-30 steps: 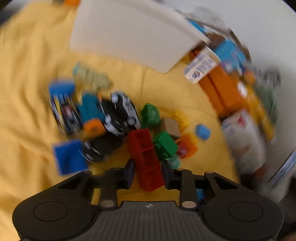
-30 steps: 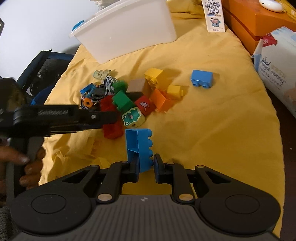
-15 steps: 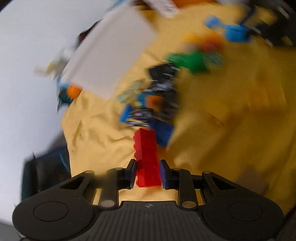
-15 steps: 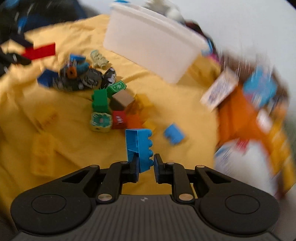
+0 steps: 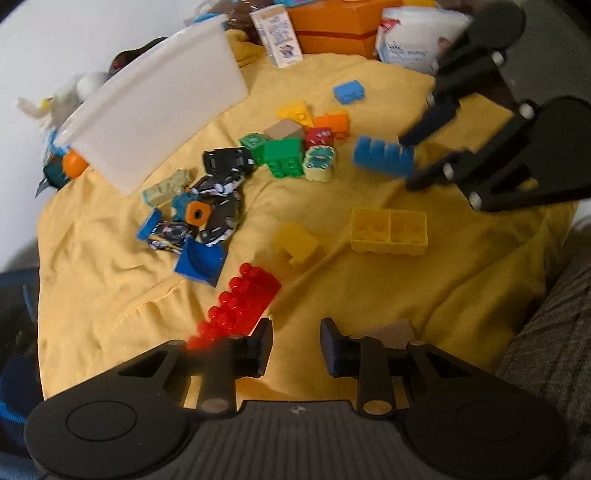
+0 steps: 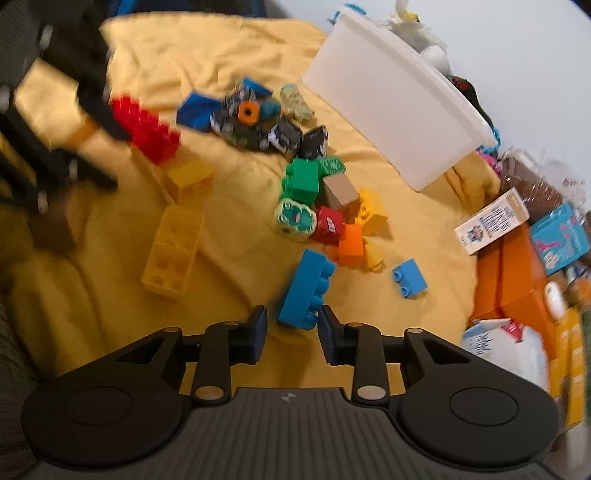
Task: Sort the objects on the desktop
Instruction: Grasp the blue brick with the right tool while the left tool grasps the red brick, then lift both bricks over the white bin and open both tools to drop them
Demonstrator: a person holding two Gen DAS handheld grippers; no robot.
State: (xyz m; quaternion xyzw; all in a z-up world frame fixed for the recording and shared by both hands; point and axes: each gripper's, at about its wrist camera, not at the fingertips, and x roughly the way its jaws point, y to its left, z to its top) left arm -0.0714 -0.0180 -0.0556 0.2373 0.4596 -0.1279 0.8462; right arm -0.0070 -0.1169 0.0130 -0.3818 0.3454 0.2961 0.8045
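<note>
Bricks: light, stiff, slick plastic; pinch flat sides. Left gripper (image 5: 295,345) jaws just opened, red brick (image 5: 236,306) outside. Right gripper (image 6: 291,332) jaws just opened, blue brick (image 6: 304,290) loose between.

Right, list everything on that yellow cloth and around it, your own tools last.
cloth: one, yellow, under everything
bin: one, white, far edge, tilted
long red block: one, just left of the left gripper's fingers
long blue block: one, between the right gripper's fingers
hollow yellow block: one, open side up, near middle
small yellow block: one, beside it
small blue block: one, alone, far side
block pile: several, green, red, orange, yellow, tan, centre
toy cars: several, dark, left of the pile
orange box: one, beyond the cloth
carton: one, white, beside the orange box
left gripper: open, nothing between
right gripper: jaws just been opening, block loose between
</note>
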